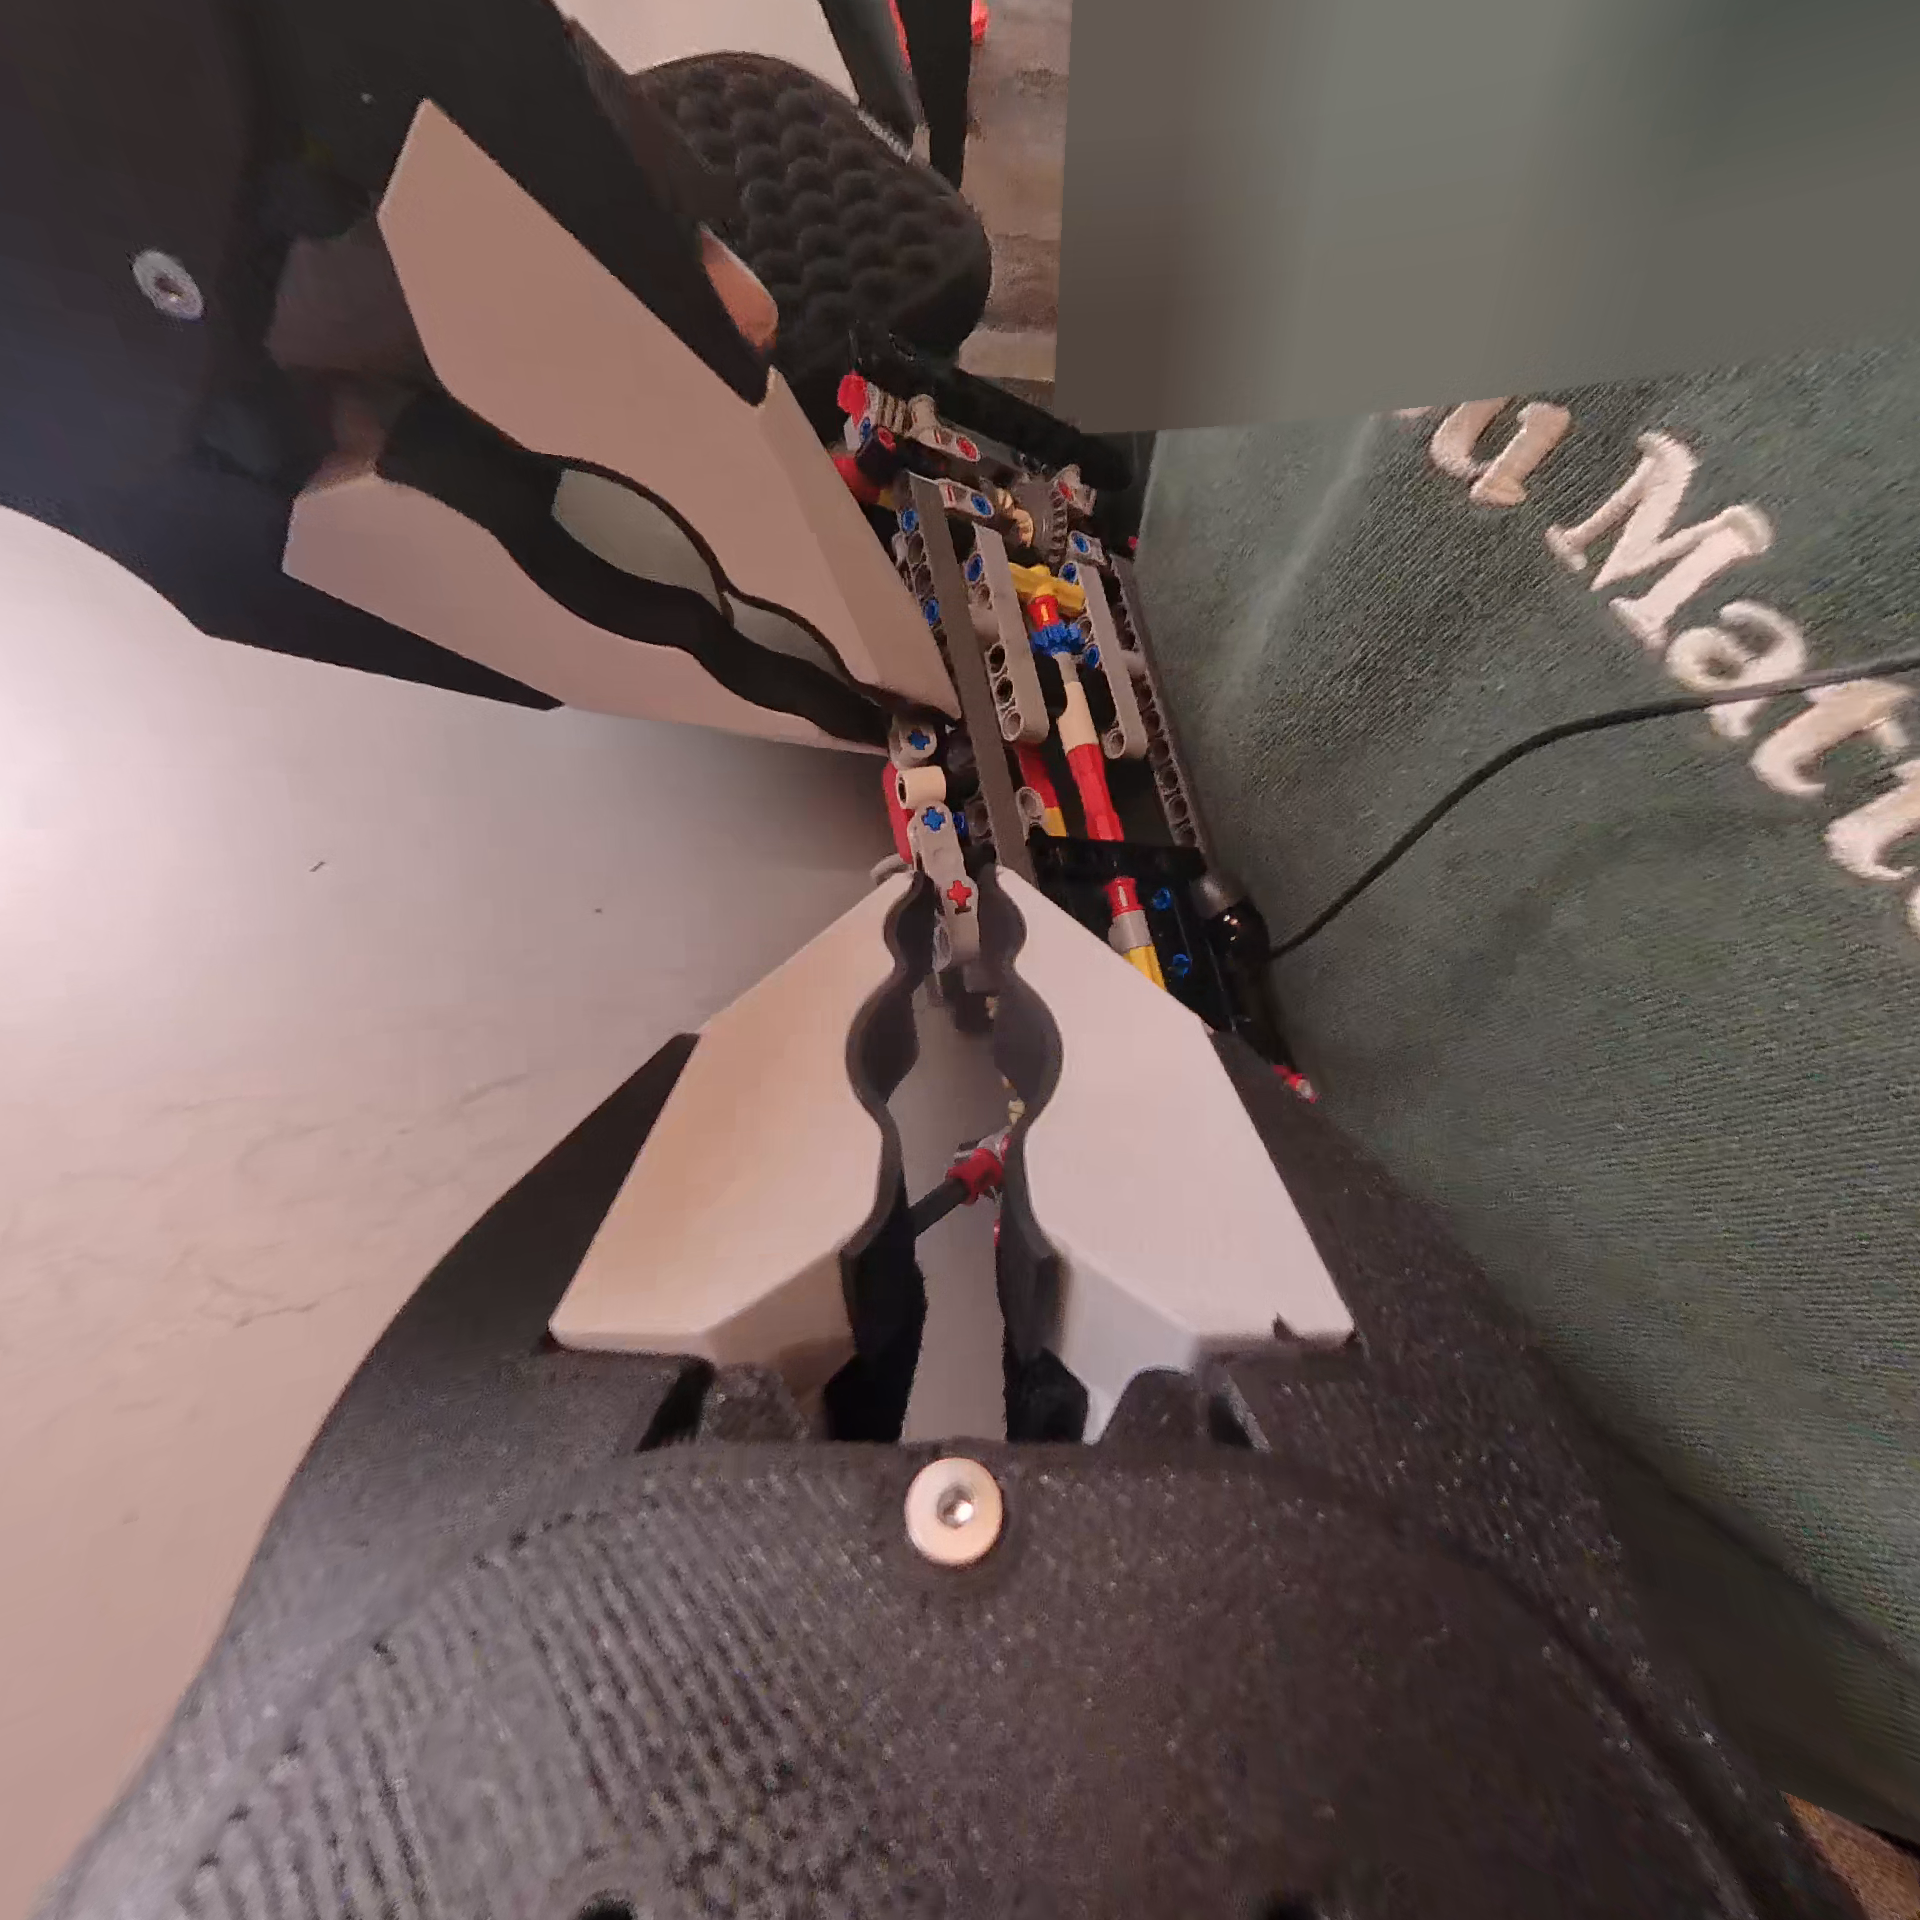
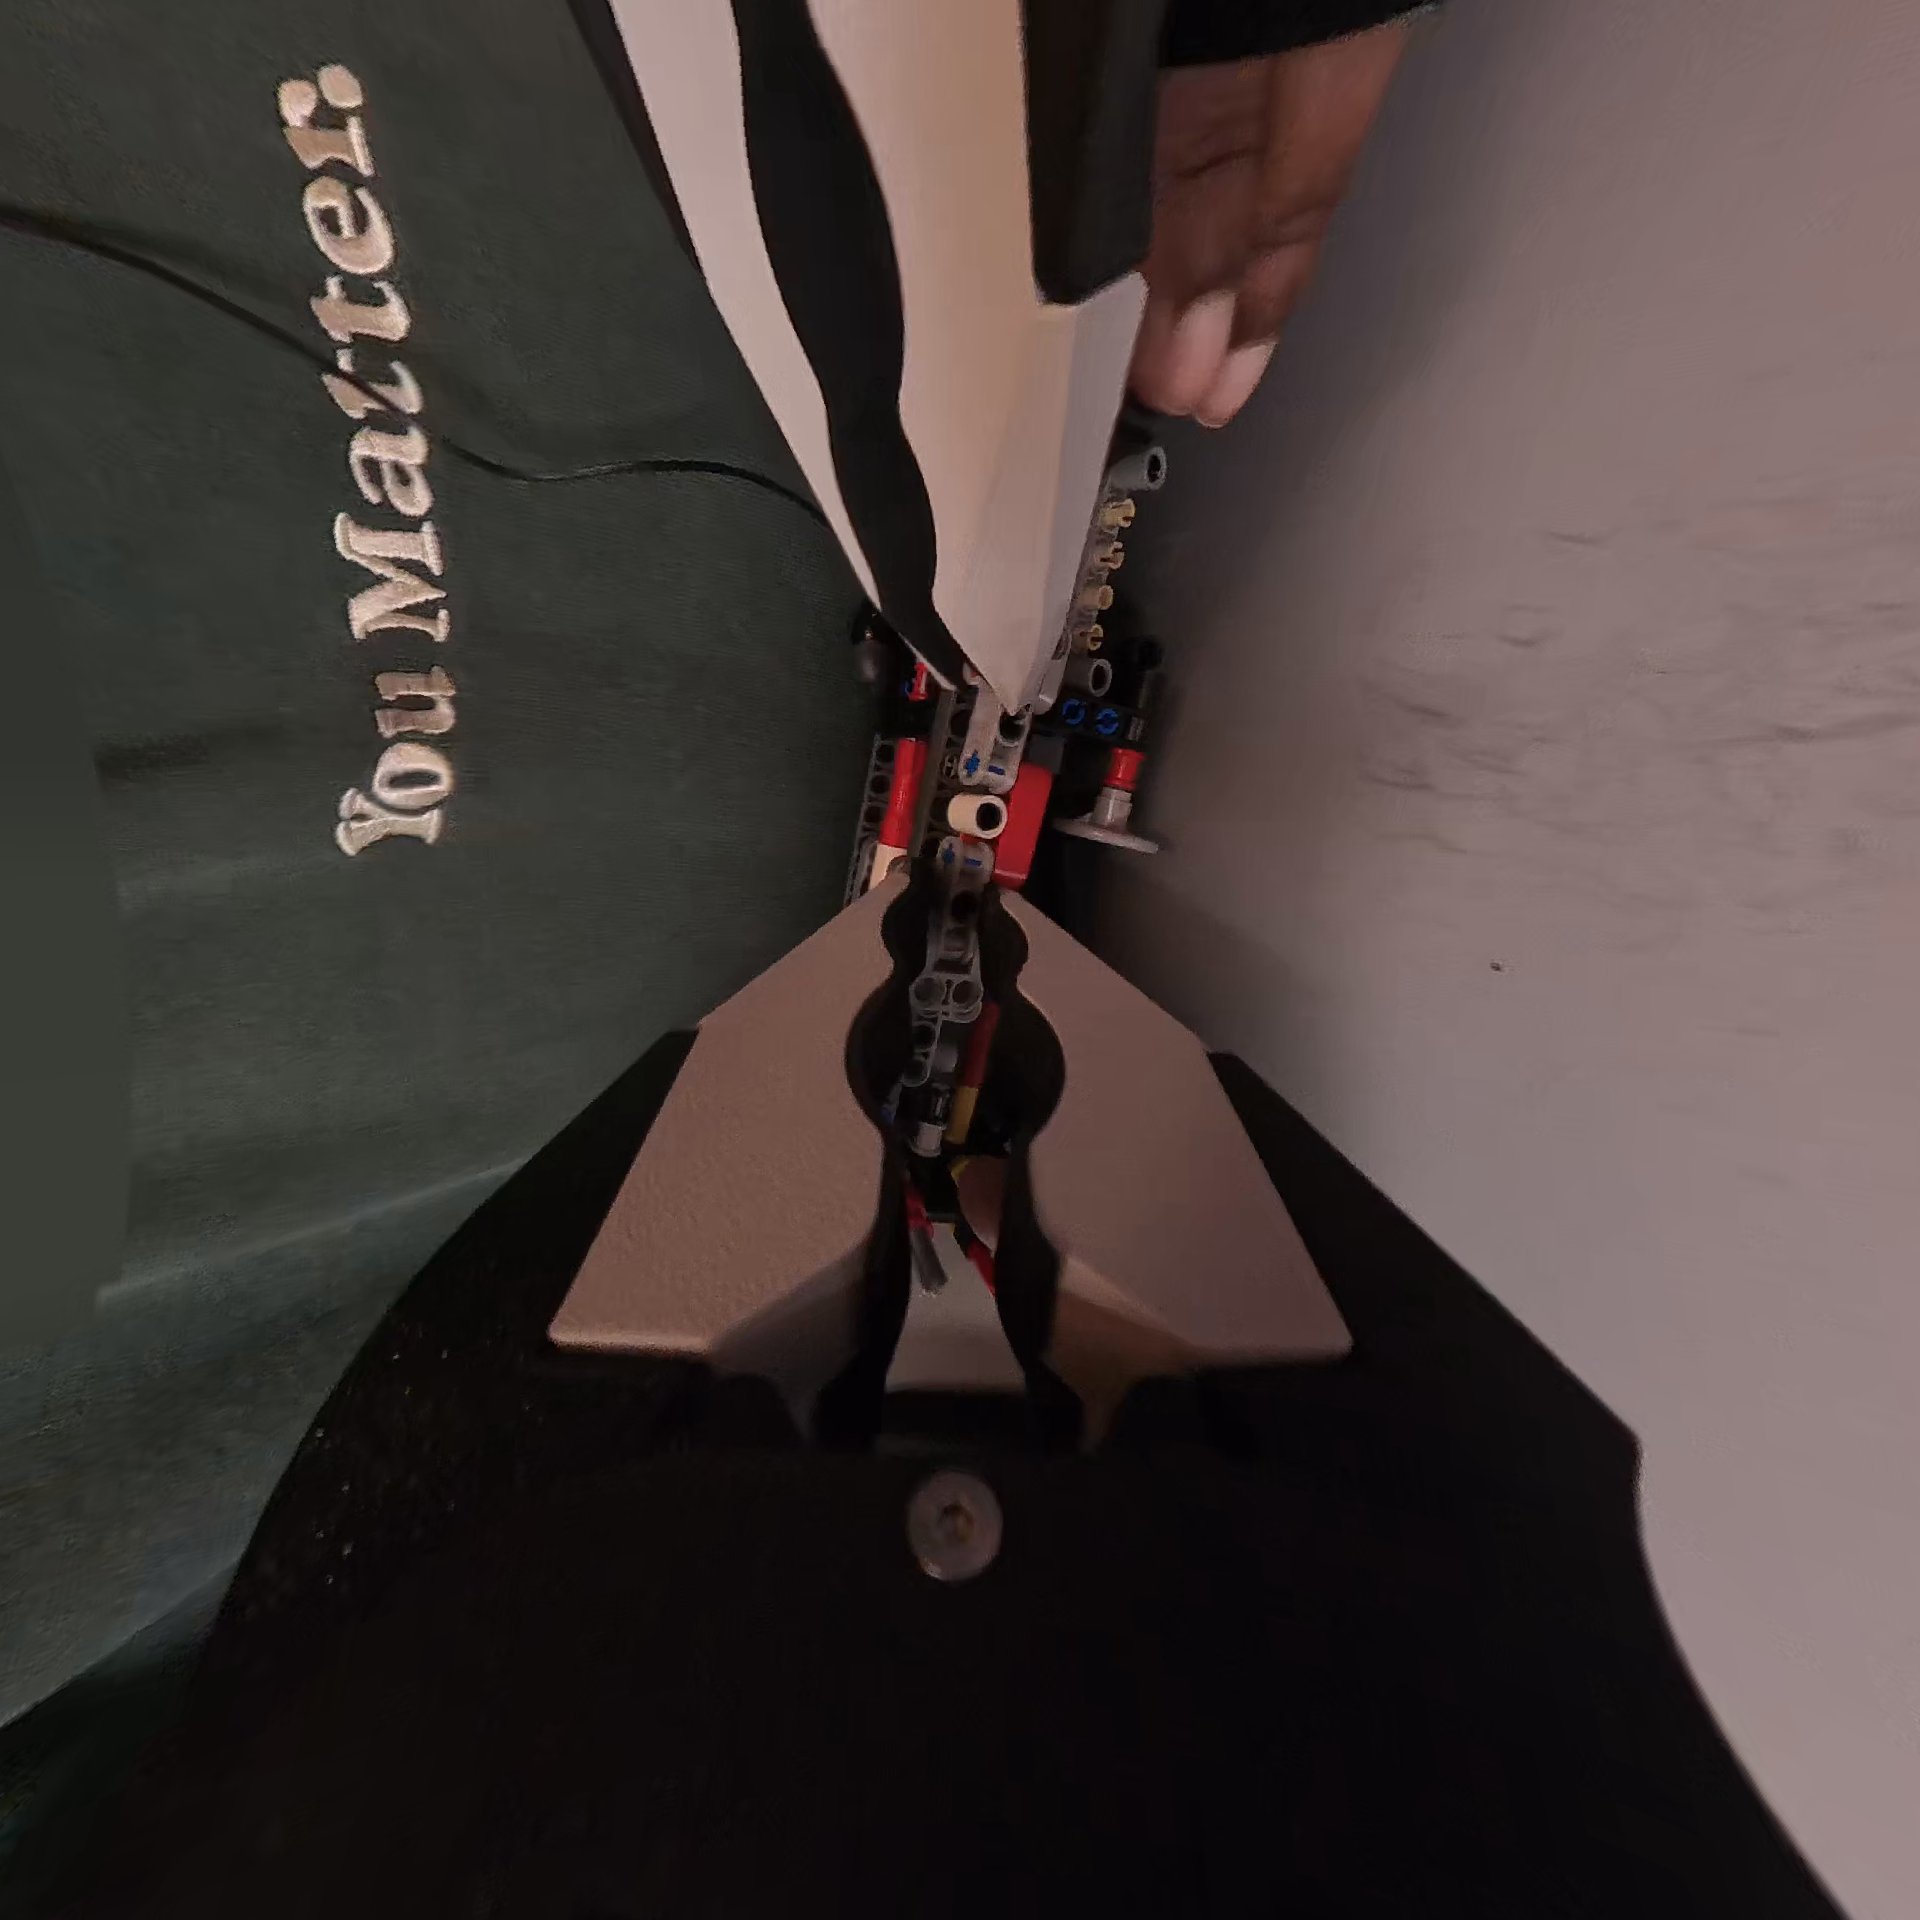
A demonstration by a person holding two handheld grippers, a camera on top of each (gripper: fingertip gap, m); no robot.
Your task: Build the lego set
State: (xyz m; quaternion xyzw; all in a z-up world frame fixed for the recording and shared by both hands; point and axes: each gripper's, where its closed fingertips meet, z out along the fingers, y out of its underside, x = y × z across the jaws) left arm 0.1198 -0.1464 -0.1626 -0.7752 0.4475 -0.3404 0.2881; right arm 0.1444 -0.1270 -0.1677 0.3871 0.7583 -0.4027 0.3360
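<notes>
Lego set [image 1: 1049, 665] sits pinched between both tools, close to a green sweatshirt [image 1: 1558, 935]. Left hand-held gripper [image 1: 961, 914] squeezes a grey lego beam. Right hand-held gripper [image 2: 956, 914] squeezes another beam. Farther off is the pale surface [image 2: 1558, 727].

the left gripper [image 1: 954, 914] pinches a grey lego beam [image 1: 948, 883] on the lego model [image 1: 1049, 665]. the right gripper [image 1: 883, 717] touches the model from the upper left. a green sweater [image 1: 1507, 935] is just beside it.
</notes>
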